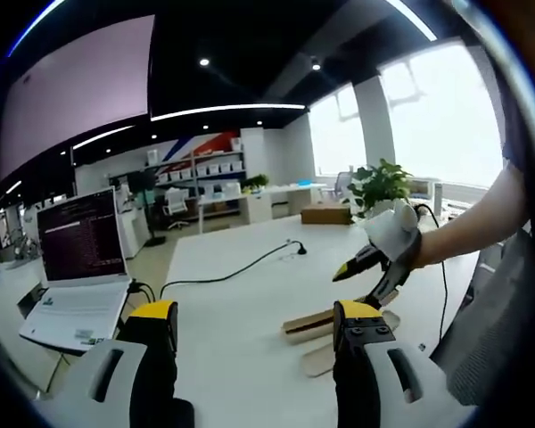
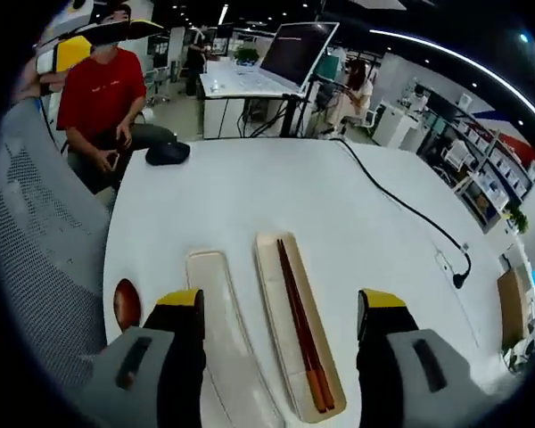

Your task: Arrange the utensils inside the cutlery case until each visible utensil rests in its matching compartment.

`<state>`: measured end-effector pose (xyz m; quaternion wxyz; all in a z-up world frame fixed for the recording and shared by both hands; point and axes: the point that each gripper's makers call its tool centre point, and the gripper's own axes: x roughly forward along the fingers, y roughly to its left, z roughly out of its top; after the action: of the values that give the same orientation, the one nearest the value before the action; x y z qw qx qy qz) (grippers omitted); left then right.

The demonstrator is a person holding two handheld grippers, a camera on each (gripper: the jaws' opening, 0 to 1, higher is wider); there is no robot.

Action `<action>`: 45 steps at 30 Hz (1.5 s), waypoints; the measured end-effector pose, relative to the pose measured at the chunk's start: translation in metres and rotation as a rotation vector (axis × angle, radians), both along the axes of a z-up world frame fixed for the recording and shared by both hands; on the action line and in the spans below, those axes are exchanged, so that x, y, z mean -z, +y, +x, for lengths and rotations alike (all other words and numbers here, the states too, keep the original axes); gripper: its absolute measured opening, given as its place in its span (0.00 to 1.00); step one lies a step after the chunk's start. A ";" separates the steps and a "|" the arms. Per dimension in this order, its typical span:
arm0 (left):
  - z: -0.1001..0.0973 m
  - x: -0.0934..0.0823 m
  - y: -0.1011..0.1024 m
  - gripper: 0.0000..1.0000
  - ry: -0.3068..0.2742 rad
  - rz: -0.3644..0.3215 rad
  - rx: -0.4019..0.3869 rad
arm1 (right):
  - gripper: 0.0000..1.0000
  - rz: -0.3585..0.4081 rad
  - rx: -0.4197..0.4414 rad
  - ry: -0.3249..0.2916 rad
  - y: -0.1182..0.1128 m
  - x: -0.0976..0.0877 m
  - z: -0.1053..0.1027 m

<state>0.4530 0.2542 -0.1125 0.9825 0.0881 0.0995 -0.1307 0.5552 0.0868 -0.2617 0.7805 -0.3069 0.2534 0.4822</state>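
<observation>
Presently: chopsticks (image 2: 301, 332) seated in case tray (image 2: 290, 343); second tray (image 2: 225, 330) vacant; spoon (image 2: 127, 303) loose on table (image 2: 250, 196). Both claws spread, holding nothing.

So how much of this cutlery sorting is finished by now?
Partly, it seems. The chopsticks already lie in the case. Nothing is in hand: the right gripper hovers open above the case, beside a plain lid. Left to do: the spoon sits on the table, outside the case.
</observation>
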 end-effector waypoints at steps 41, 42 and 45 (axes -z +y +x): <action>-0.004 -0.010 -0.007 0.71 -0.053 0.056 0.015 | 0.40 0.039 -0.142 0.023 -0.008 -0.024 -0.077; -0.004 -0.009 -0.008 0.71 -0.051 0.057 0.016 | 0.39 0.038 -0.156 0.041 -0.007 -0.021 -0.082; -0.004 -0.008 -0.009 0.71 -0.047 0.063 0.023 | 0.37 0.035 -0.210 0.096 -0.003 -0.013 -0.097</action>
<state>0.4494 0.2451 -0.1041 0.9797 0.1234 0.0796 -0.1367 0.4584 0.0837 -0.2487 0.7178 -0.2946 0.2483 0.5799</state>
